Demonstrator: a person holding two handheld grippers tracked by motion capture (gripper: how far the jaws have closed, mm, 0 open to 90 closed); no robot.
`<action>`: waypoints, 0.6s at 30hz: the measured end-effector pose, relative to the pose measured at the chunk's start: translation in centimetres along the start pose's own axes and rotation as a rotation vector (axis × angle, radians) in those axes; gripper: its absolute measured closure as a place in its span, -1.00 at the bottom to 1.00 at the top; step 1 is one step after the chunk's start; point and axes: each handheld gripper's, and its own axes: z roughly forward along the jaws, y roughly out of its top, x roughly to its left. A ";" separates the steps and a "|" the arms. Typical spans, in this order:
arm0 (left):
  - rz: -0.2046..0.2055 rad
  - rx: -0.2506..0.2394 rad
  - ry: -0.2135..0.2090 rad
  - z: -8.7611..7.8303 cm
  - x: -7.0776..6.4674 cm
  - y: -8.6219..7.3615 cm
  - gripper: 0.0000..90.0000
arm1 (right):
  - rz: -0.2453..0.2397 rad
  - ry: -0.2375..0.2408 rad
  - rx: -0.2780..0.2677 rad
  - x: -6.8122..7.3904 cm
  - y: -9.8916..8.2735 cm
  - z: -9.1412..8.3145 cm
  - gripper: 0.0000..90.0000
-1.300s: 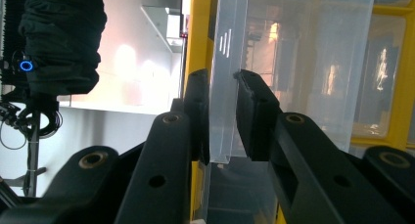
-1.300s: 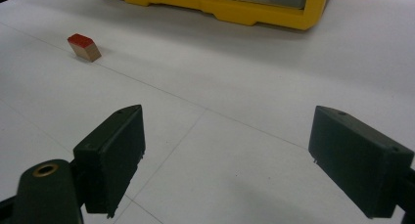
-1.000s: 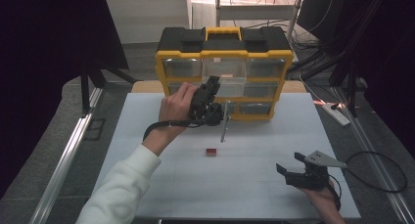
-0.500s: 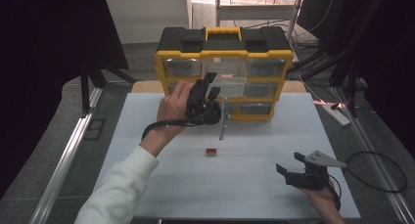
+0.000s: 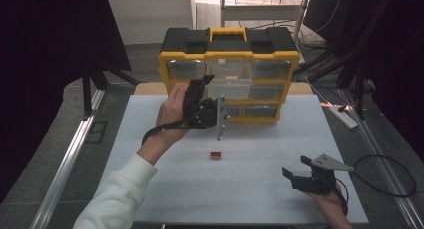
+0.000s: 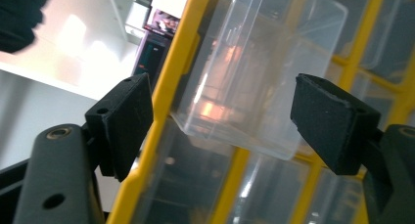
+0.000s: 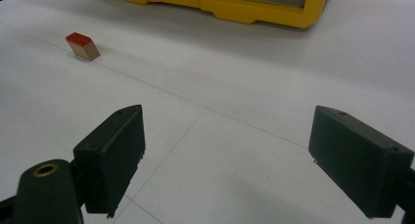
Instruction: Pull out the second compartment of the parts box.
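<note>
**Two open grippers, one clear drawer pulled out**

Two grippers are seen above the white table point(image 5: 150, 189). The left gripper point(image 5: 206, 96) is held up in front of the yellow organizer point(image 5: 229, 56), at its middle drawer point(image 5: 231, 81). This drawer point(image 6: 254, 82) is of clear plastic and is pulled out from the yellow frame; a faint orange reflection is seen inside it. The jaws of the left gripper have just been opening, and the drawer's front corner is seen in the gap between them; the pads do not press on it. The right gripper point(image 5: 300, 169) is kept low near the table's near right edge, with the jaws wide apart and nothing between them. A small block point(image 5: 215, 155) with a red top point(image 7: 82, 45) lies on the table, well apart from both grippers. No writing can be read. What lies in the drawer cannot be made out, and the organizer is cut off in both gripper views.
</note>
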 end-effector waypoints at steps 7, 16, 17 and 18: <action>-0.016 0.000 -0.016 -0.4 0.1 -0.2 -0.53 | 0.000 0.000 0.002 0.0 0.0 0.0 -0.69; 0.027 0.022 -0.013 -0.4 -0.5 -0.7 -0.53 | -0.003 0.000 0.003 0.0 0.0 0.0 -0.69; 0.028 0.025 -0.013 -0.4 -0.6 -0.9 -0.52 | -0.002 0.001 0.004 0.0 0.0 0.0 -0.69; 0.031 0.027 -0.013 -0.4 -0.6 -0.9 -0.52 | -0.003 0.001 0.005 0.0 0.0 0.0 -0.69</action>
